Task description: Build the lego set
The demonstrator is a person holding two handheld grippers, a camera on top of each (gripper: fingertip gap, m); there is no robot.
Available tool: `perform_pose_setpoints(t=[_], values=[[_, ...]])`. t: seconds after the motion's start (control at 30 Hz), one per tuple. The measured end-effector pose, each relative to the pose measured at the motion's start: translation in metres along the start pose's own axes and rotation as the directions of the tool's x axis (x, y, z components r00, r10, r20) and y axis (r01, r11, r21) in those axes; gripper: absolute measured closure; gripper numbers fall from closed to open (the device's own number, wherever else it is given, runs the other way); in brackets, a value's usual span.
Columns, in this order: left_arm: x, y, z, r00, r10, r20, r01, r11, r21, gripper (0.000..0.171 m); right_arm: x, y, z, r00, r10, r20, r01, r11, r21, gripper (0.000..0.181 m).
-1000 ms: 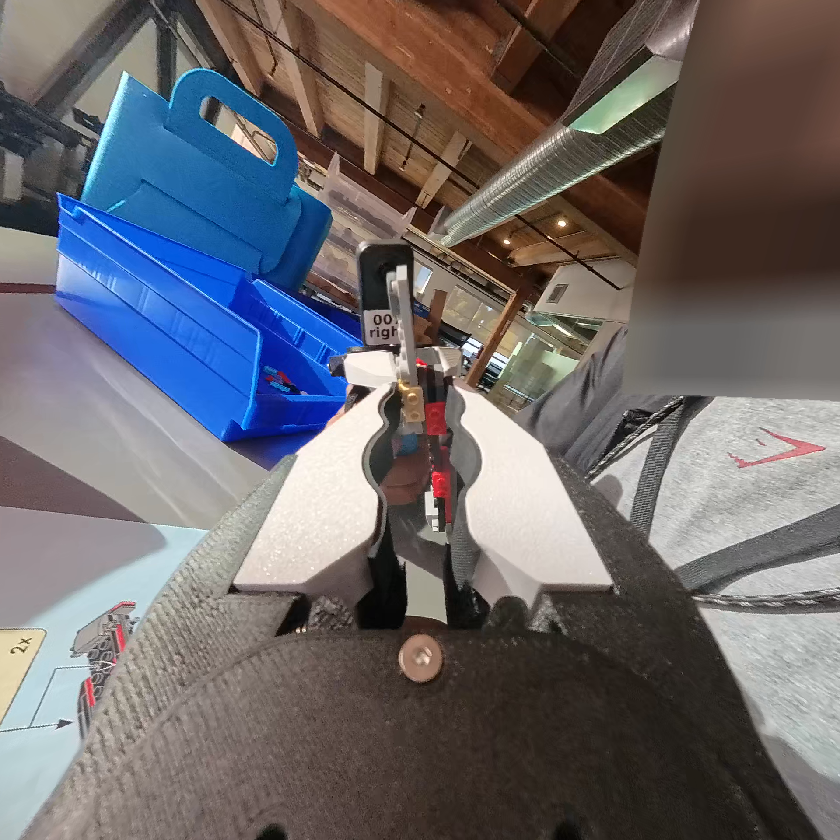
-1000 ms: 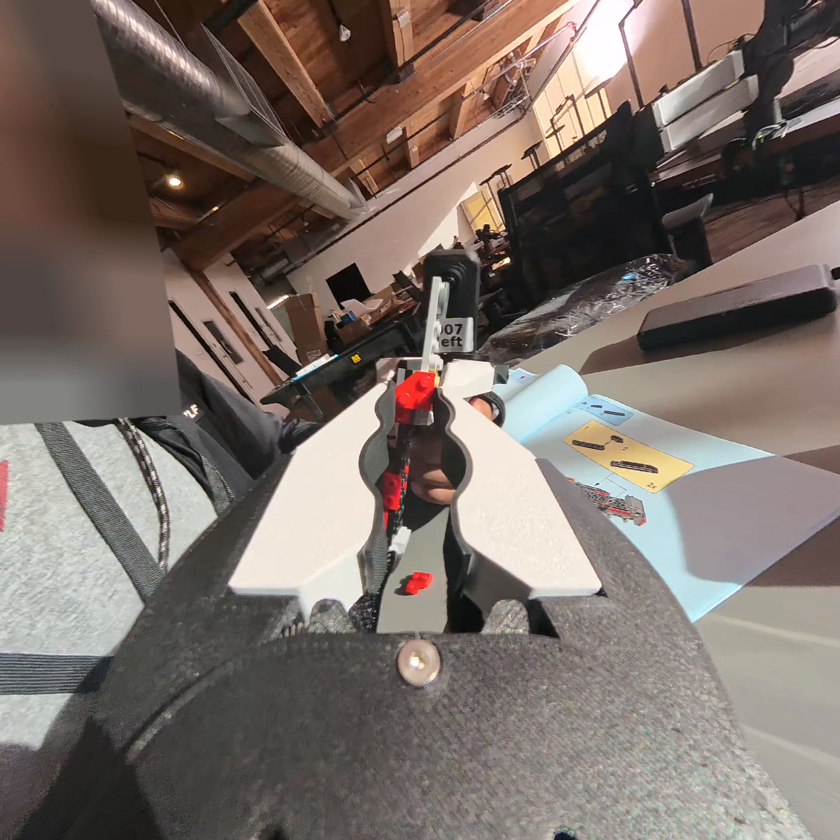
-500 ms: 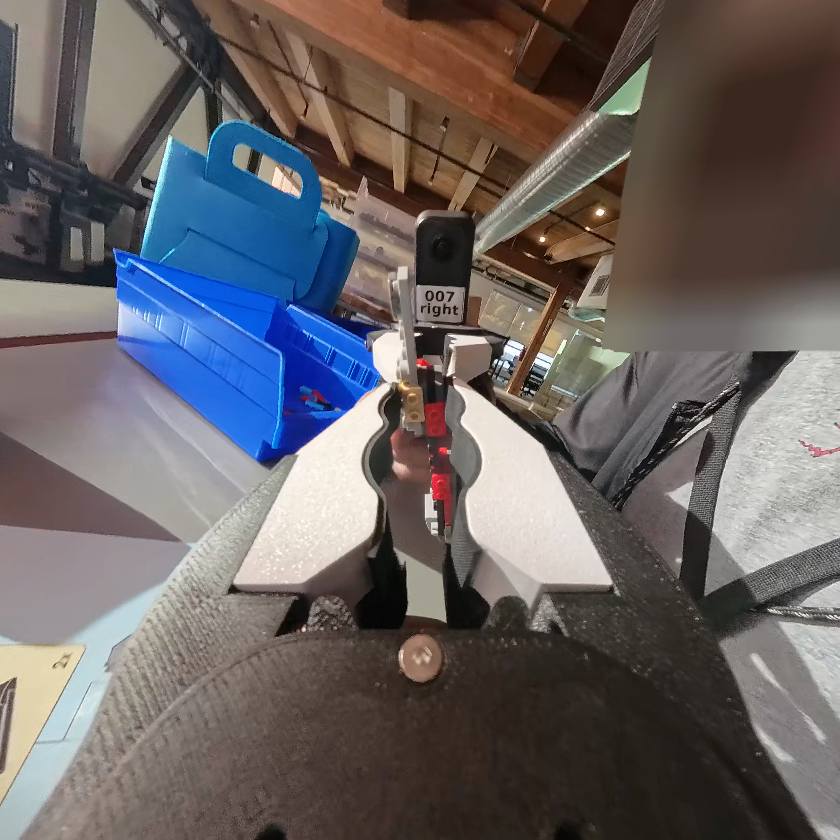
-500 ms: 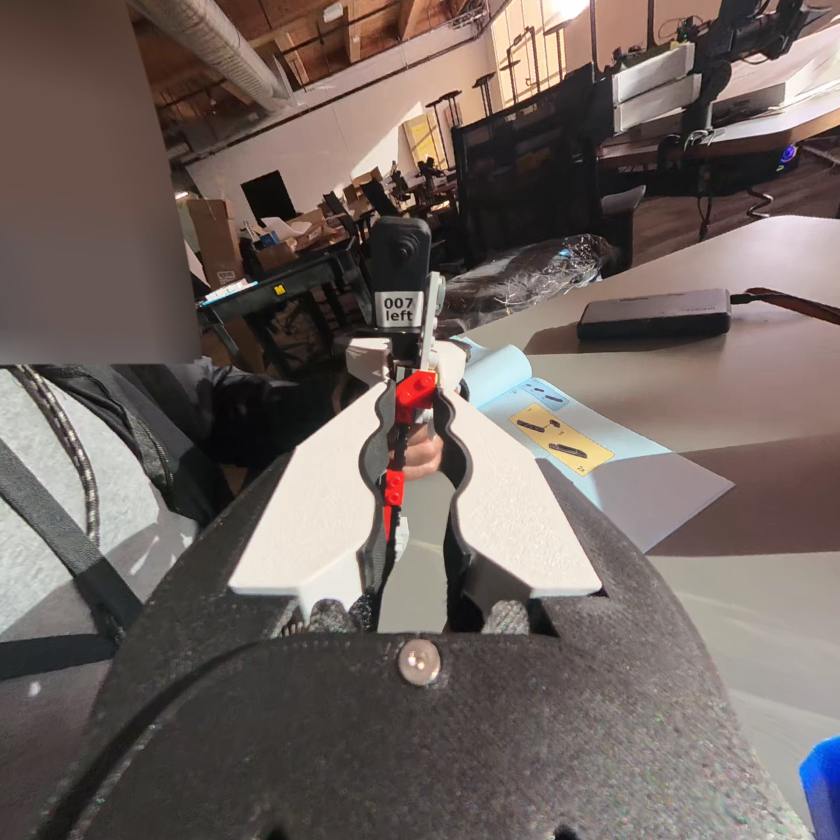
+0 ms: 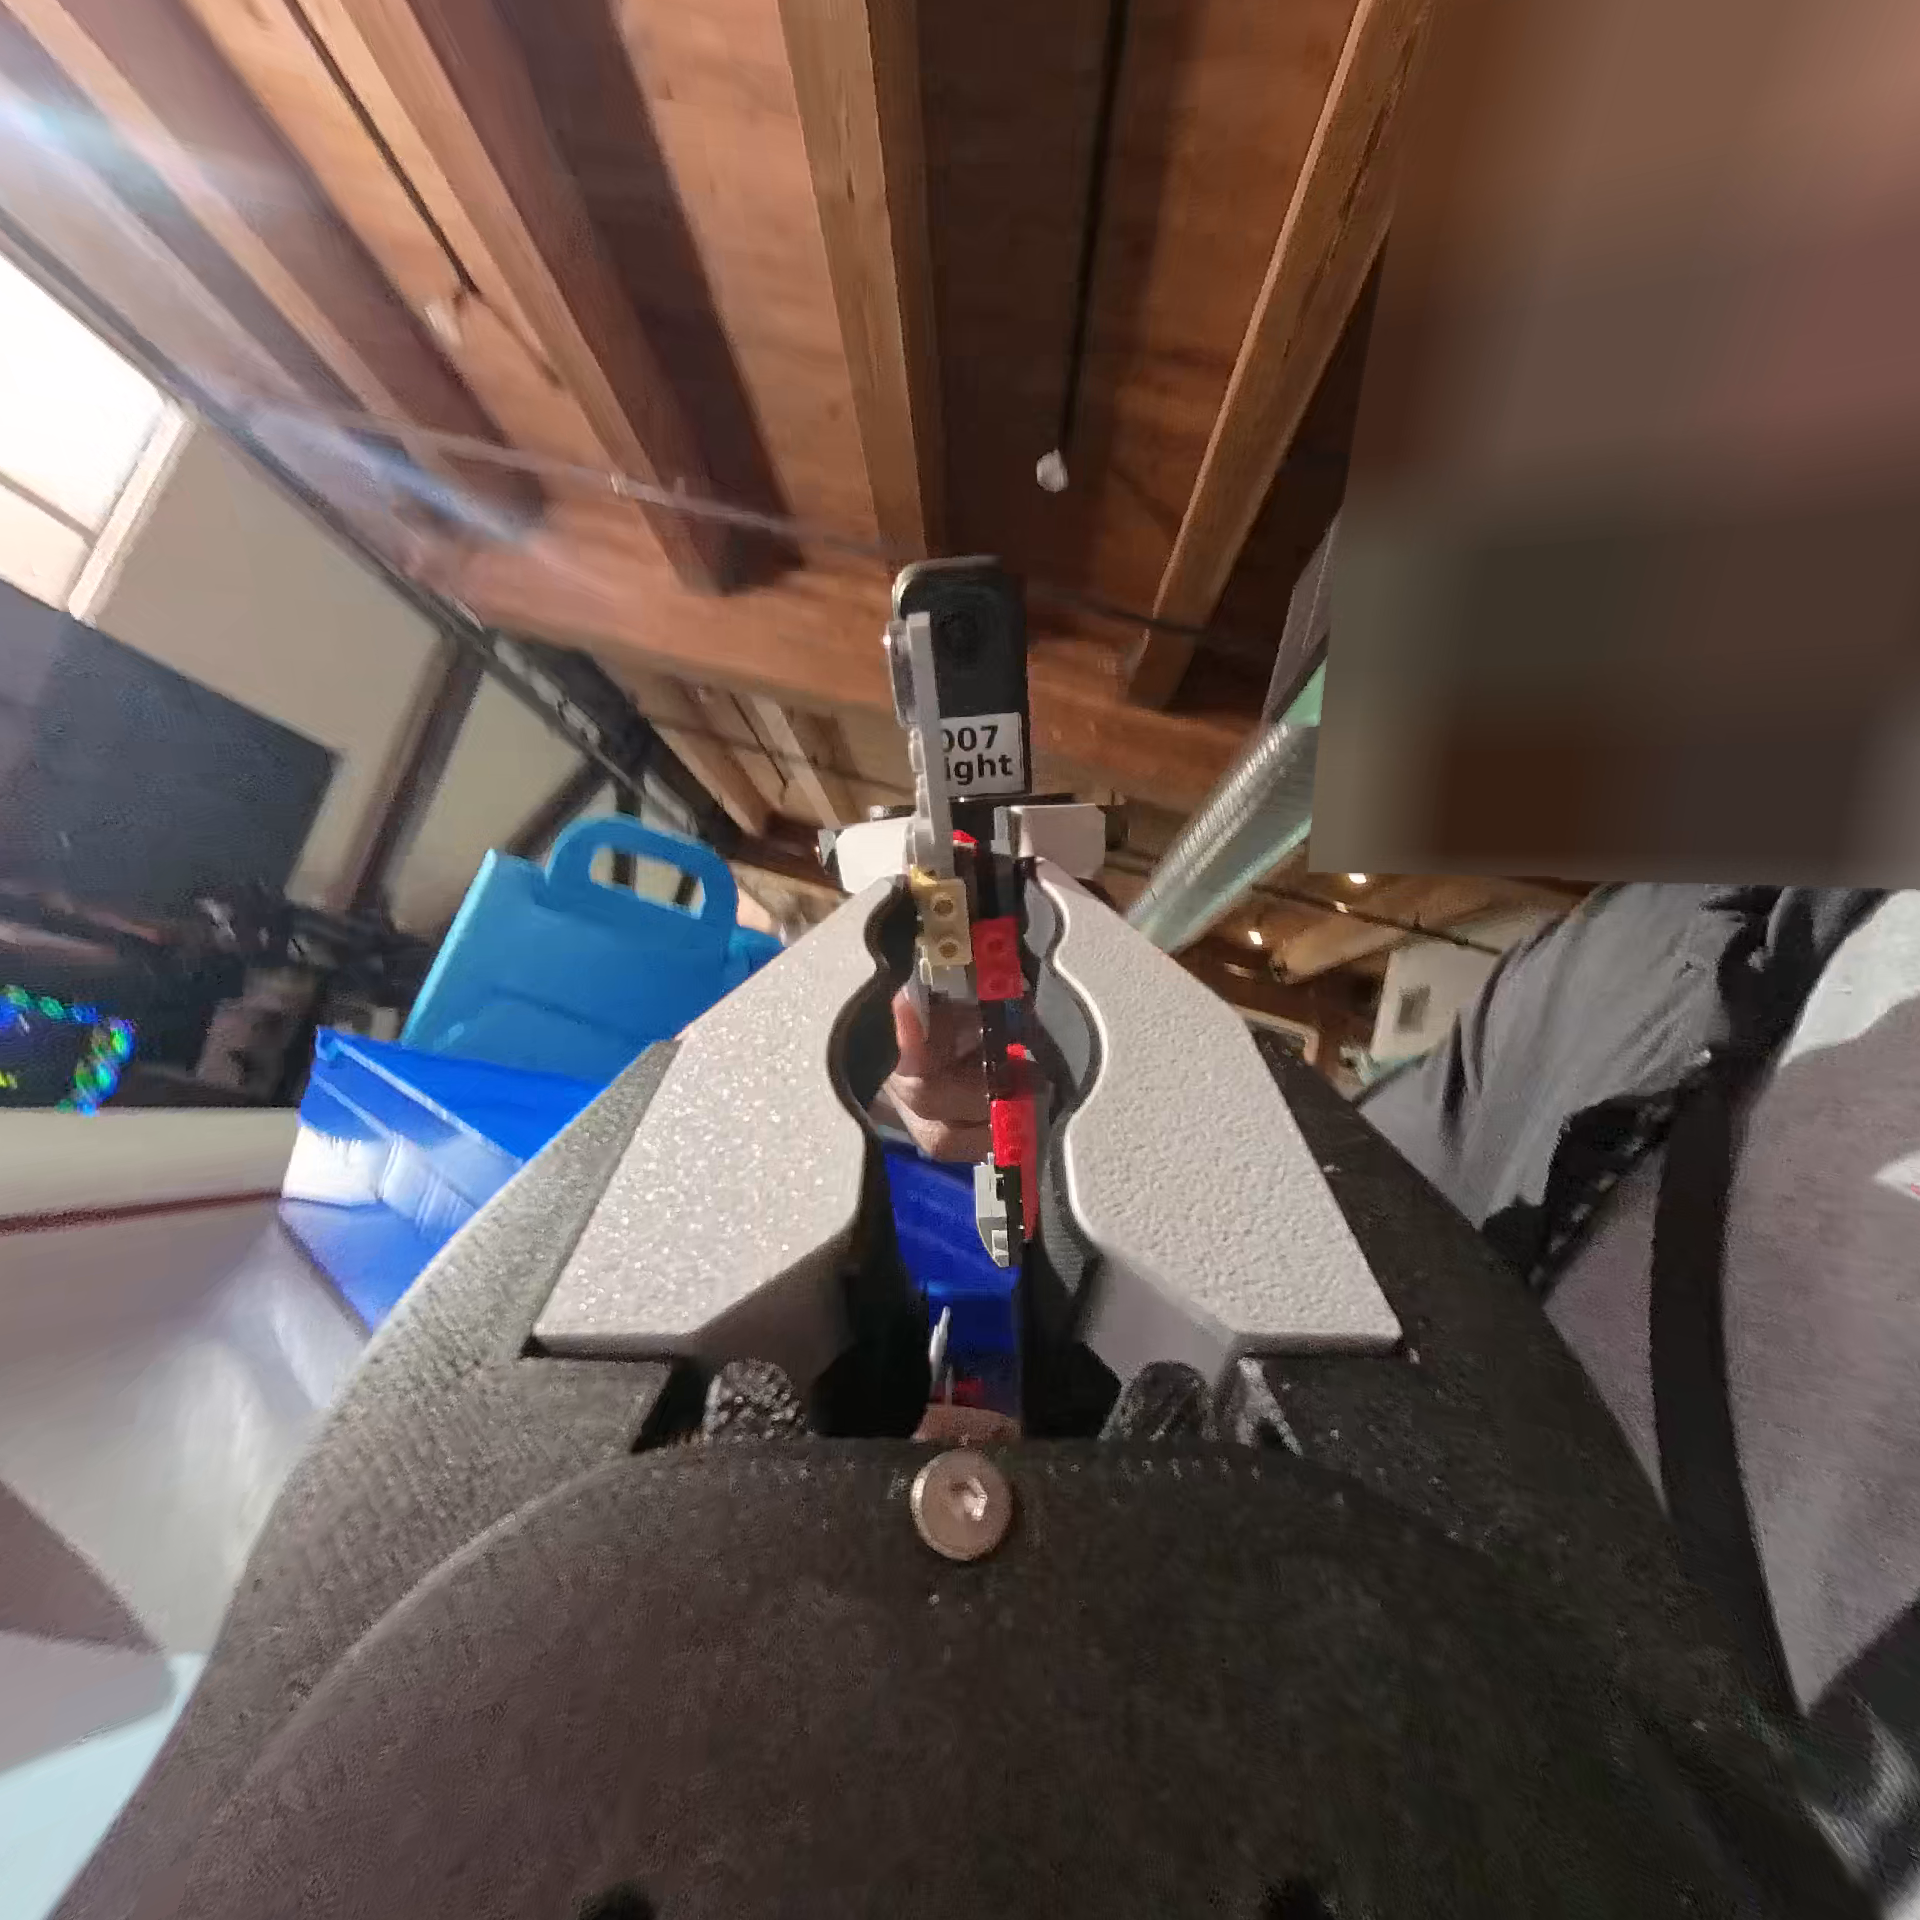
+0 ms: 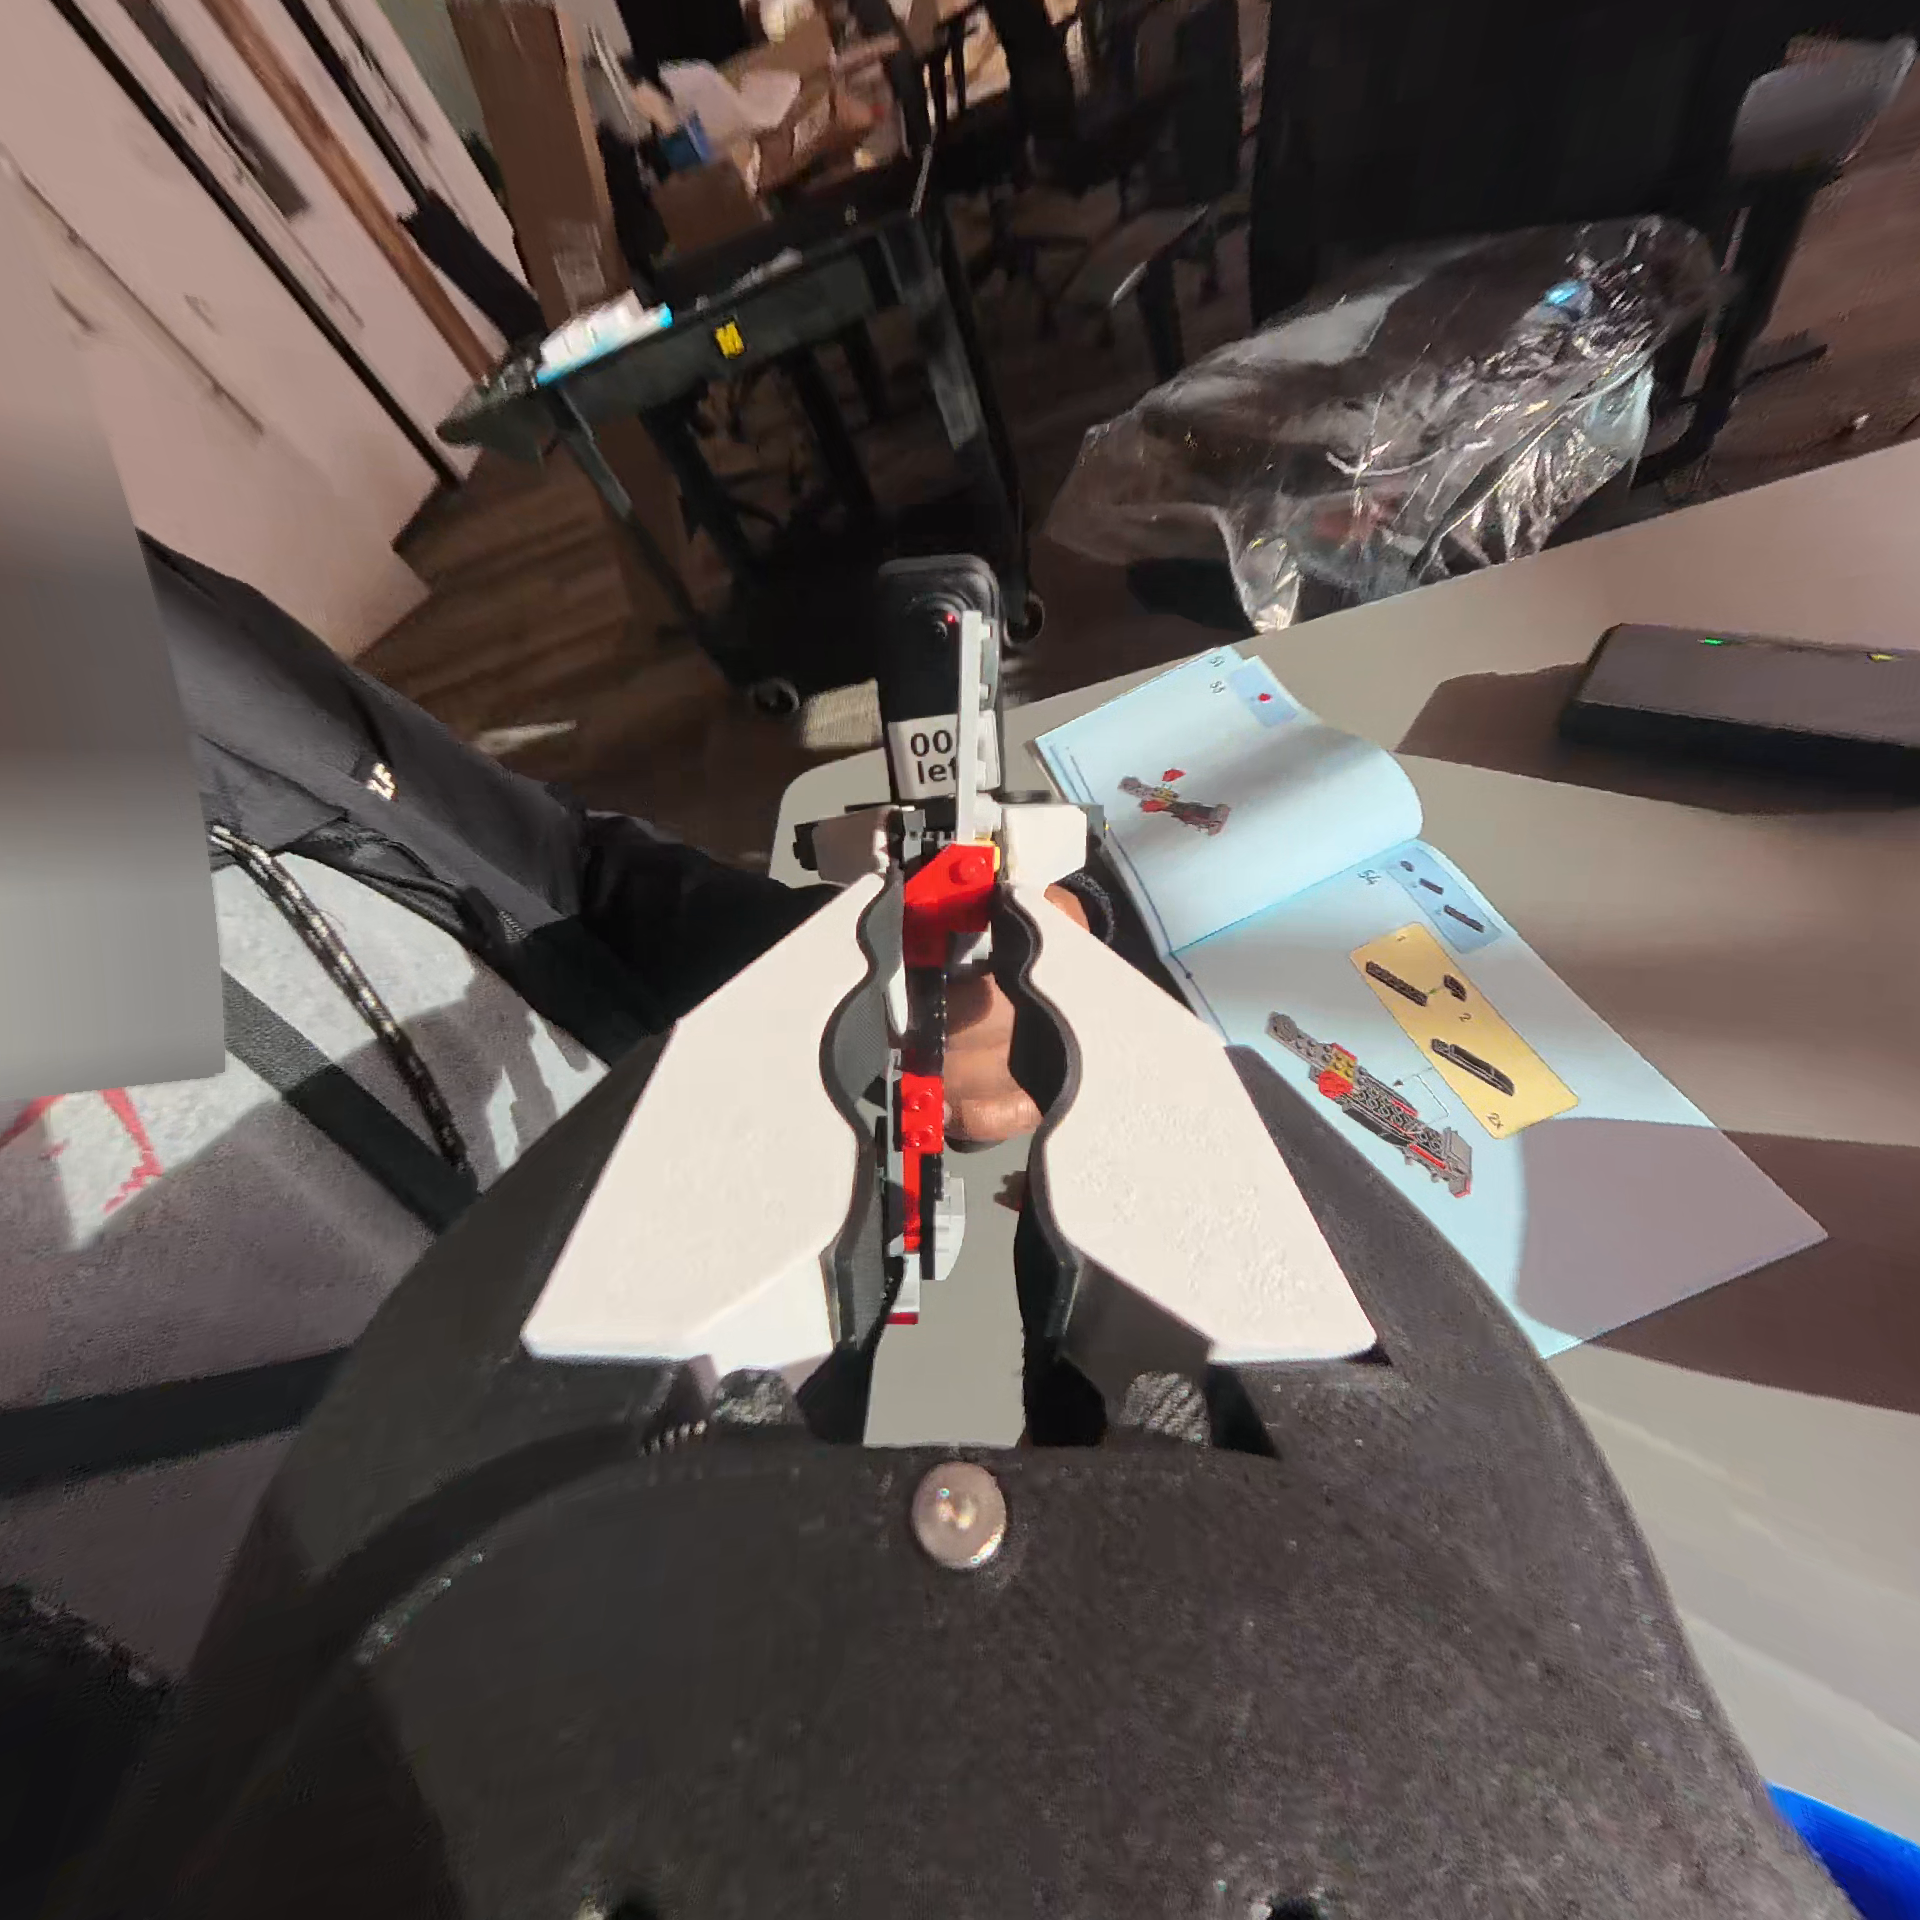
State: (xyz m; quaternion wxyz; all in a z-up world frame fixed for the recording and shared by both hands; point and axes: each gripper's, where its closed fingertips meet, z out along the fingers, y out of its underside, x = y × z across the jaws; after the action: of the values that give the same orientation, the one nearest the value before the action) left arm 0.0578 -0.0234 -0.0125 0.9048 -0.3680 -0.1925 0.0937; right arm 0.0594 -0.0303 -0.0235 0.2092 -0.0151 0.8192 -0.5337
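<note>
Both tongs (image 5: 961, 894) (image 6: 940, 883) clamp lego model (image 6: 925, 1049); booklet (image 6: 1382, 997), blue bin (image 5: 416, 1132) nearby.

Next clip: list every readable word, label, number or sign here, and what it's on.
Wording not transcribed; the text-bearing things are:
White sticker on black camera, left wrist view: legible.
Second sticker on the facing camera, right wrist view: partly hidden.
Instruction booklet: small step numbers.
Yellow mark on black cart: blurred.
</note>
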Motion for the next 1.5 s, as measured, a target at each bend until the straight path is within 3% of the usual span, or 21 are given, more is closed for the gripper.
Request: perform_pose_setpoints(t=[0.2, 0.47, 0.7, 0.87, 1.13, 1.3, 1.4, 1.5], values=[[0.029, -0.036, -0.01, 0.999, 0.039, 0.027, -0.045, 0.959, 0.279, 0.152, -0.031, -0.024, 0.02, 0.996, -0.087, -0.034, 0.079, 0.976, -0.204, 0.163], [0.053, -0.063, -0.032, 0.998, 0.045, -0.05, -0.019, 0.906, 0.423, 0.152, -0.058, -0.029, 0.048, 0.981, -0.184, -0.061, 0.147, 0.912, -0.384, 0.163], [0.041, -0.072, -0.059, 0.987, -0.121, -0.11, 0.162, 0.82, 0.549, 0.152, -0.052, -0.028, 0.081, 0.972, -0.194, -0.136, 0.117, 0.892, -0.438, 0.163], [0.011, -0.065, -0.07, 0.966, -0.252, -0.061, 0.241, 0.786, 0.569, 0.152, -0.025, -0.019, 0.094, 0.963, -0.171, -0.208, 0.06, 0.889, -0.454, 0.162], [-0.033, -0.033, -0.083, 0.917, -0.383, 0.116, 0.271, 0.808, 0.524, 0.152, 0.021, 0.01, 0.089, 0.944, -0.097, -0.316, -0.006, 0.95, -0.311, 0.156], [-0.045, -0.025, -0.084, 0.89, -0.434, 0.14, 0.311, 0.802, 0.51, 0.152, 0.049, 0.043, 0.024, 0.879, -0.02, -0.477, -0.028, 0.995, -0.094, 0.164], [-0.053, -0.021, -0.087, 0.878, -0.448, 0.17, 0.313, 0.804, 0.505, 0.152, 0.057, 0.07, -0.014, 0.862, 0.102, -0.496, -0.062, 0.993, 0.096, 0.165], [-0.059, -0.016, -0.086, 0.866, -0.464, 0.185, 0.325, 0.805, 0.497, 0.152, 0.062, 0.099, -0.04, 0.855, 0.211, -0.475, -0.132, 0.972, 0.194, 0.166]])
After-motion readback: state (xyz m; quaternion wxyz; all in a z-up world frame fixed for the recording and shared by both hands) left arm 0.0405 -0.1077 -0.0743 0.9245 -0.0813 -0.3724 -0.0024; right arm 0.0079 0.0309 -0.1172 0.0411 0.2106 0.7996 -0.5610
